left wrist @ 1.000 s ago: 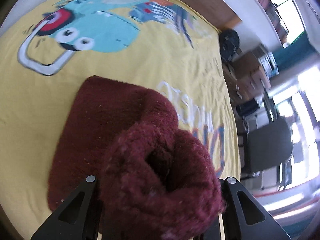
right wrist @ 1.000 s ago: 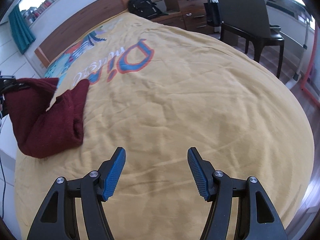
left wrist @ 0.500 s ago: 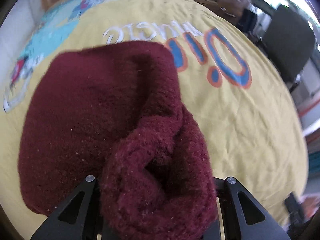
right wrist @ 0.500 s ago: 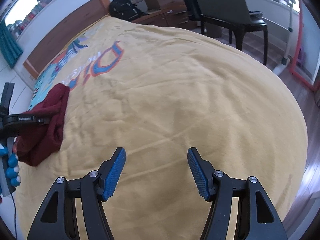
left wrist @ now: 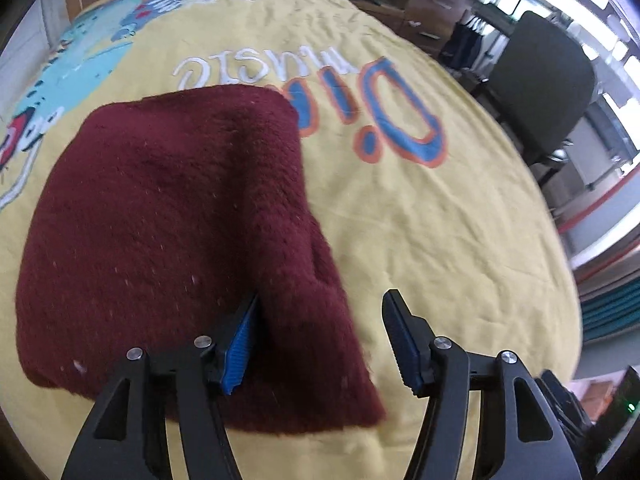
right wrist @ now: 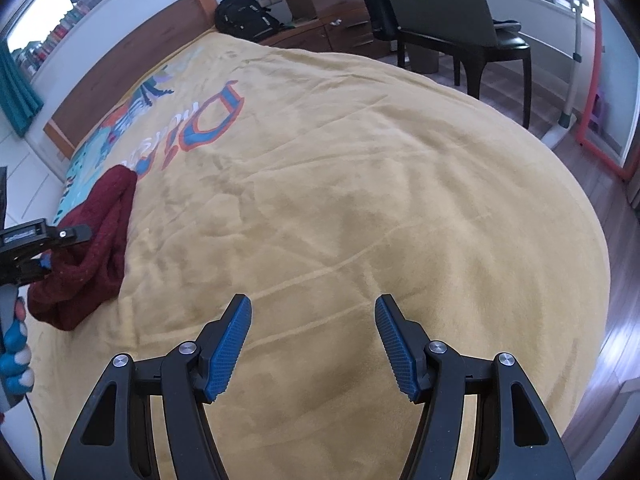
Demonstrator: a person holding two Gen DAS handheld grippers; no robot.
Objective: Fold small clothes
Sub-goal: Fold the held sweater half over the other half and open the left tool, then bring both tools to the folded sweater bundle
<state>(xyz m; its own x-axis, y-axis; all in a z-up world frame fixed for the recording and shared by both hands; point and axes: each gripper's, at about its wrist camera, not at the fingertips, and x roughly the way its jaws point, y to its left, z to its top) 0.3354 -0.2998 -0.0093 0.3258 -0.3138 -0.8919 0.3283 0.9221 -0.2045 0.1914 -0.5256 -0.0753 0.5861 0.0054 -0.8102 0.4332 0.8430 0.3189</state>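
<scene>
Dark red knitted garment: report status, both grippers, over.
Left gripper jaws just opened, dark red knitted garment lying loose between them on yellow bedspread. Right gripper open, empty. Nothing in the way.

- The right gripper (right wrist: 312, 340) is hovering over a yellow bedspread (right wrist: 380, 200), its blue-padded jaws standing apart with nothing between them.
- A dark red knitted garment (right wrist: 100, 240) is lying bunched at the left side of the bed, partly over the printed lettering (right wrist: 200, 128).
- The left gripper (right wrist: 52, 248) is reaching in from the left edge, its jaws having just been opening, its black finger lying against the red knit.
- A blue-gloved hand (right wrist: 16, 344) is gripping the handle below it.
- A black backpack (right wrist: 246, 16) is sitting past the wooden headboard (right wrist: 132, 60), with a dark chair (right wrist: 460, 28) standing beside wooden drawers (right wrist: 332, 4).
</scene>
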